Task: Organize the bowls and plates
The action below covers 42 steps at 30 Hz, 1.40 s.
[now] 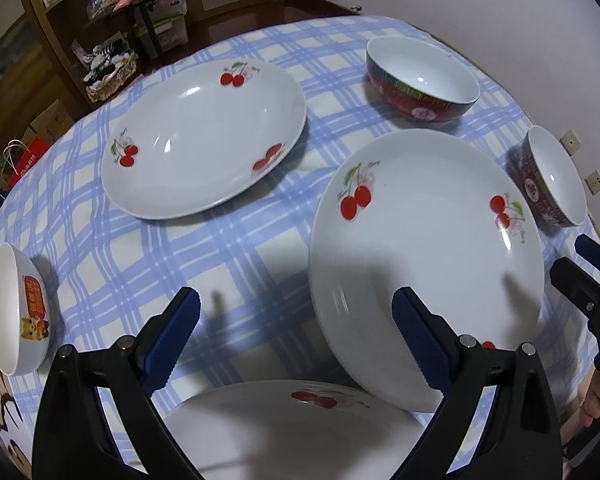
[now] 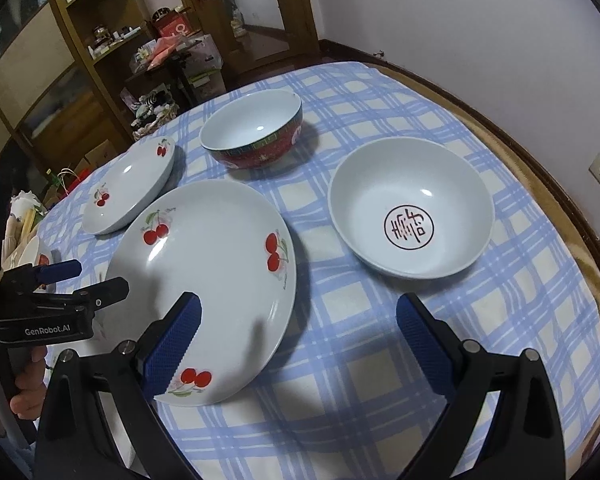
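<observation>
A blue-and-white checked tablecloth (image 2: 360, 360) is spread over a round wooden table (image 2: 572, 240), whose edge is left bare on the wall side. Beyond the table's far left edge a wooden shelf unit (image 2: 80, 40) is seen, filled with small items too blurred to name. At the foot of that shelf a woven basket (image 1: 108, 80) is set. Two wall sockets (image 1: 580, 160) are mounted on the white wall beside the table.

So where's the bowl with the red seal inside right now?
The bowl with the red seal sits in the right wrist view on the checked tablecloth, right of the near cherry plate and just beyond the red bowl.
</observation>
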{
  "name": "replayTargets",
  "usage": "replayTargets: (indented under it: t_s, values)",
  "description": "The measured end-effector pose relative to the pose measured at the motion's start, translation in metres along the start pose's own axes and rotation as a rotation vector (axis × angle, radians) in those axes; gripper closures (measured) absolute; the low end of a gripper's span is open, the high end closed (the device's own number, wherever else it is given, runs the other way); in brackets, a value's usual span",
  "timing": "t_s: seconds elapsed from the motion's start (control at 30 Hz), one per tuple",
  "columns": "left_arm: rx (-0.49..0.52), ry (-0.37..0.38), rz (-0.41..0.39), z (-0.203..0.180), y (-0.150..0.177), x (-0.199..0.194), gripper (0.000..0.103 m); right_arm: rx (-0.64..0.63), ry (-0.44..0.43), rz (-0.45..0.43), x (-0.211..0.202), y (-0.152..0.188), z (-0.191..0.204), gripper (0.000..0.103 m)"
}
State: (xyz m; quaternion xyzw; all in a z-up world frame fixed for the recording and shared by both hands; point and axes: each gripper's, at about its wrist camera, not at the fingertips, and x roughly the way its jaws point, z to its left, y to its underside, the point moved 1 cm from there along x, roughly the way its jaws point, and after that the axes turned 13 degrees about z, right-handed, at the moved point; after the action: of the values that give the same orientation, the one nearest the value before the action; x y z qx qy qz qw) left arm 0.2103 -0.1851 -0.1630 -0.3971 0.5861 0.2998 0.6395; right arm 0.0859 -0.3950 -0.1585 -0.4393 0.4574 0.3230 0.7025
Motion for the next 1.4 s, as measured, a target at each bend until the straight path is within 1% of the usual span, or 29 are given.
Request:
replayTargets:
  t_s: [0.1, 0.17, 0.23, 0.33, 0.4, 0.47, 0.53, 0.6, 0.67, 0.7, 0.73, 0.8, 0.83, 0.87, 0.9, 0.93, 0.97, 1.0, 1.07, 1.1, 1.13, 1.17, 1.23, 1.4]
  values:
    - [0.006, -0.015, 0.013, -0.001, 0.001, 0.005, 0.007, 0.01, -0.006, 0.015, 0.003, -0.001, -0.001, 0.001]
    - [0.007, -0.016, 0.026, -0.002, 0.001, 0.008, 0.007, -0.008, 0.034, 0.014, 0.004, 0.0, 0.002, 0.001]
    - [0.004, -0.007, 0.036, -0.003, 0.001, 0.011, 0.007, -0.035, 0.054, 0.016, 0.004, 0.001, 0.006, 0.001]
    - [0.007, -0.019, 0.048, -0.004, 0.001, 0.015, 0.007, -0.035, 0.035, 0.034, 0.008, 0.001, 0.006, 0.001]
    - [0.009, -0.029, 0.054, -0.005, 0.001, 0.018, 0.007, -0.03, 0.038, 0.046, 0.011, 0.001, 0.005, 0.001]
    - [0.007, -0.023, 0.065, -0.004, 0.001, 0.02, 0.007, -0.027, 0.047, 0.044, 0.011, 0.002, 0.004, 0.001]
    - [0.005, 0.002, 0.085, -0.005, 0.001, 0.023, 0.007, -0.019, 0.038, 0.044, 0.011, 0.002, 0.003, 0.001]
    - [0.003, 0.004, 0.085, -0.006, 0.0, 0.023, 0.007, -0.003, 0.021, 0.054, 0.013, 0.002, 0.0, 0.008]
    - [0.005, -0.022, 0.077, -0.007, -0.001, 0.025, 0.007, 0.009, 0.015, 0.071, 0.016, 0.002, -0.002, 0.01]
    - [0.007, -0.037, 0.076, -0.006, -0.001, 0.026, 0.007, 0.014, 0.009, 0.075, 0.017, 0.002, -0.003, 0.012]
    - [0.004, -0.036, 0.071, -0.006, -0.001, 0.027, 0.008, 0.019, -0.002, 0.078, 0.017, 0.002, -0.004, 0.015]
    - [-0.01, -0.03, 0.062, -0.003, -0.002, 0.027, 0.008, 0.025, -0.031, 0.083, 0.019, 0.002, -0.005, 0.024]
    - [-0.013, -0.024, 0.053, -0.002, -0.002, 0.026, 0.012, 0.029, -0.045, 0.085, 0.021, 0.001, -0.005, 0.027]
    - [-0.011, -0.016, 0.048, -0.002, -0.002, 0.025, 0.018, 0.029, -0.05, 0.085, 0.022, 0.0, -0.004, 0.038]
    - [-0.007, 0.002, 0.041, -0.001, -0.001, 0.024, 0.021, 0.026, -0.053, 0.087, 0.023, -0.001, -0.003, 0.053]
    - [-0.012, 0.017, 0.036, 0.0, -0.001, 0.023, 0.029, 0.024, -0.054, 0.092, 0.025, -0.002, -0.002, 0.06]
    - [-0.021, 0.031, 0.031, 0.001, 0.0, 0.022, 0.037, 0.023, -0.06, 0.096, 0.026, -0.002, -0.001, 0.072]
    - [-0.037, 0.054, 0.02, 0.002, 0.0, 0.02, 0.041, 0.021, -0.071, 0.098, 0.026, -0.002, -0.001, 0.084]
    - [-0.043, 0.09, 0.016, 0.004, 0.001, 0.019, 0.062, 0.02, -0.09, 0.09, 0.027, -0.002, 0.0, 0.089]
    - [-0.043, 0.109, 0.012, 0.003, 0.002, 0.018, 0.068, 0.017, -0.094, 0.088, 0.027, -0.003, 0.001, 0.093]
    - [-0.044, 0.125, 0.006, 0.003, 0.002, 0.016, 0.077, 0.013, -0.1, 0.087, 0.027, -0.003, 0.002, 0.094]
    - [-0.044, 0.134, 0.004, 0.003, 0.002, 0.015, 0.084, 0.013, -0.099, 0.083, 0.027, -0.003, 0.002, 0.094]
    - [-0.047, 0.155, 0.006, 0.002, 0.002, 0.015, 0.087, 0.016, -0.101, 0.077, 0.028, -0.004, 0.002, 0.094]
    - [-0.041, 0.154, -0.004, -0.001, 0.0, 0.013, 0.087, 0.007, -0.091, 0.057, 0.028, -0.004, 0.004, 0.094]
